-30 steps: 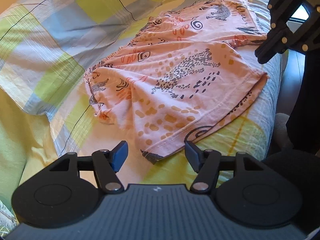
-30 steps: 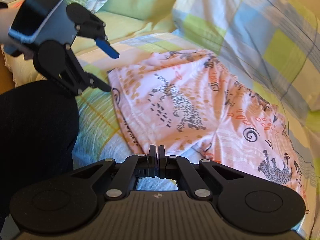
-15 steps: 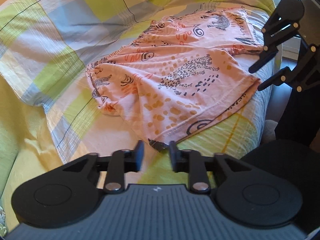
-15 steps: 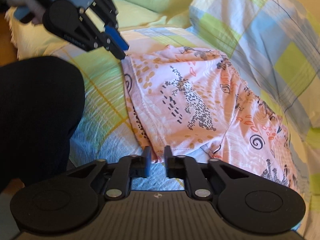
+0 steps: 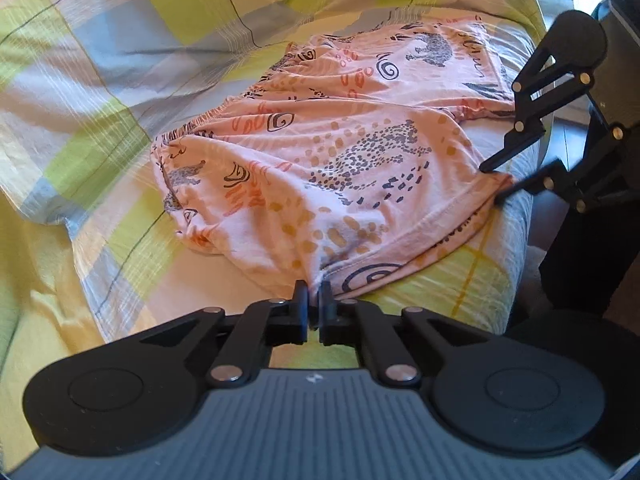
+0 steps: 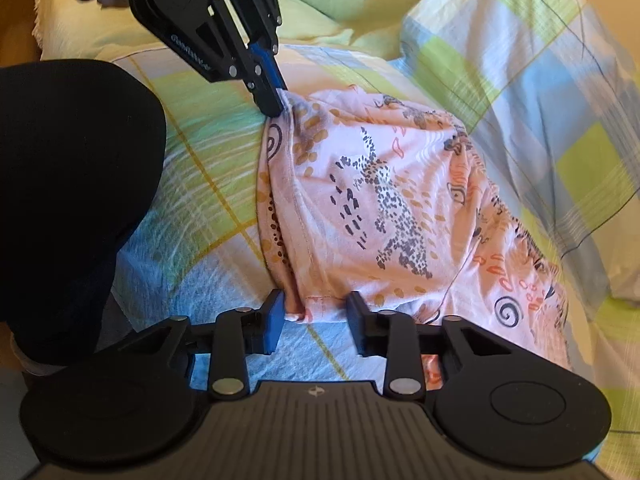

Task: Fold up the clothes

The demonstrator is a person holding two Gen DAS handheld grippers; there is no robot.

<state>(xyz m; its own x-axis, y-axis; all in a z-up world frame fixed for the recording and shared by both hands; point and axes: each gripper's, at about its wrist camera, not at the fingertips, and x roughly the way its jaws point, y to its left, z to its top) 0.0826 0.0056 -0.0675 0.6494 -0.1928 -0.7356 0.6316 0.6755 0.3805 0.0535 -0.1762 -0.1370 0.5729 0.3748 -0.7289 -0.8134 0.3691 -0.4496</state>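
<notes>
We are seeing one pink printed garment lying spread on the bed, over its checked cover, and two sets of tongs. The garment's long axis is running along the bed's near edge, from one set of tongs to the other. Our left tongs are pinching shut on one hem corner. Our right tongs are standing partly open, with the opposite hem corner lying between the pads, which are not pressing it. Folds are hiding the garment's far side, and something dark is blocking the bed's edge.
</notes>
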